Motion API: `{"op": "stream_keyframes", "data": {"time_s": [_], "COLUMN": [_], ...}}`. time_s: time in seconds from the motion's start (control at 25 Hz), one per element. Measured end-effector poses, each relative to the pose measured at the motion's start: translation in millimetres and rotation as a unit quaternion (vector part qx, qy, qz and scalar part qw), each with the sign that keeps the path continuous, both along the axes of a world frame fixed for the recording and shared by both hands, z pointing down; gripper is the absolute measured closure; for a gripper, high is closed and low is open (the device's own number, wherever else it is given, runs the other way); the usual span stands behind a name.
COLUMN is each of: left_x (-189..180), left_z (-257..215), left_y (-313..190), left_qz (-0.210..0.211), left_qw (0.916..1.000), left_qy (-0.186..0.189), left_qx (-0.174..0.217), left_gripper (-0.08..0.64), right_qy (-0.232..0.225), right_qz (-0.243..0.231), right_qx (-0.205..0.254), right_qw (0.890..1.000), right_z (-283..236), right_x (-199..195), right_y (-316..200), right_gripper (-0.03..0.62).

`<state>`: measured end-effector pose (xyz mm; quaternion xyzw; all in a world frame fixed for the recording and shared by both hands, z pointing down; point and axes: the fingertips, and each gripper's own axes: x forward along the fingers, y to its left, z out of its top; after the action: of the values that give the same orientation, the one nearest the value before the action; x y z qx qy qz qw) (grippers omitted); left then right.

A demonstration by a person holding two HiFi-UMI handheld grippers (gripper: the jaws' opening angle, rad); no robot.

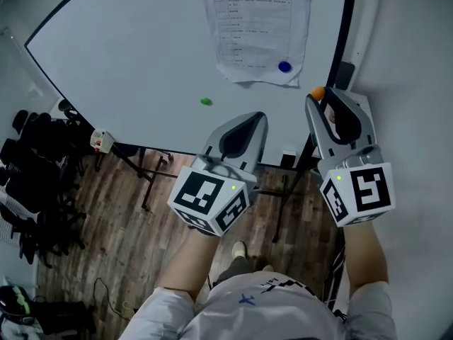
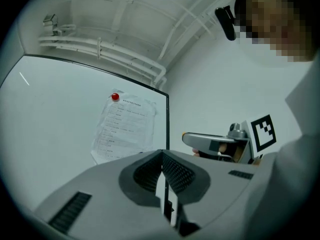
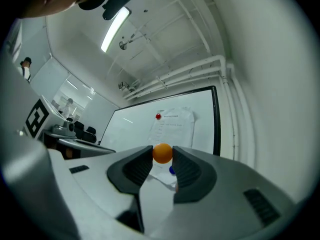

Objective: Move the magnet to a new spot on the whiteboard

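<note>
Right hand-held gripper point(image 3: 163, 159) pinches the orange magnet point(image 3: 162, 153) at its jaw tips, off the whiteboard point(image 1: 127, 55), near its right edge. Magnet is probably light, rigid and slippery, so grip across its widest part. Left hand-held gripper point(image 2: 162, 153) is closed and empty.

My left gripper point(image 1: 253, 119) points forward, its fingers point(image 2: 180, 173) pressed together with nothing between them. My right gripper point(image 1: 322, 98), beside it, pinches the magnet point(image 1: 318, 92) at its tips. Both bare forearms reach out ahead.

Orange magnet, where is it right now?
Head view, right side: the orange magnet is pinched in the right gripper's jaw tips, near the whiteboard's right edge.
</note>
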<state>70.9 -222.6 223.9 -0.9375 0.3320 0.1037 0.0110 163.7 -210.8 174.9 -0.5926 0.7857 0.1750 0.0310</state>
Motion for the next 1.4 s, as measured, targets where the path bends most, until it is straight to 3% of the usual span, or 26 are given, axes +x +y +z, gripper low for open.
{"op": "stream_keyframes", "data": {"time_s": [0.56, 0.96, 1.4], "left_x": [-12, -16, -32], "left_z": [53, 76, 84], "left_y": [54, 68, 57], "left_qz": [-0.039, -0.058, -0.075], "left_qw": [0.9989, 0.998, 0.9963], "left_qy": [0.018, -0.008, 0.015], "left_qx": [-0.02, -0.023, -0.039], "left_gripper": [0.551, 0.551, 0.551], "right_qy": [-0.064, -0.066, -0.068], "right_qz": [-0.054, -0.072, -0.081], "right_qx": [-0.054, -0.077, -0.096], "right_qw": [0.995, 0.992, 0.99], "right_z": [93, 124, 141], "right_x": [-11, -31, -51], "right_y": [48, 60, 46], "right_gripper": [0.463, 0.463, 0.463]}}
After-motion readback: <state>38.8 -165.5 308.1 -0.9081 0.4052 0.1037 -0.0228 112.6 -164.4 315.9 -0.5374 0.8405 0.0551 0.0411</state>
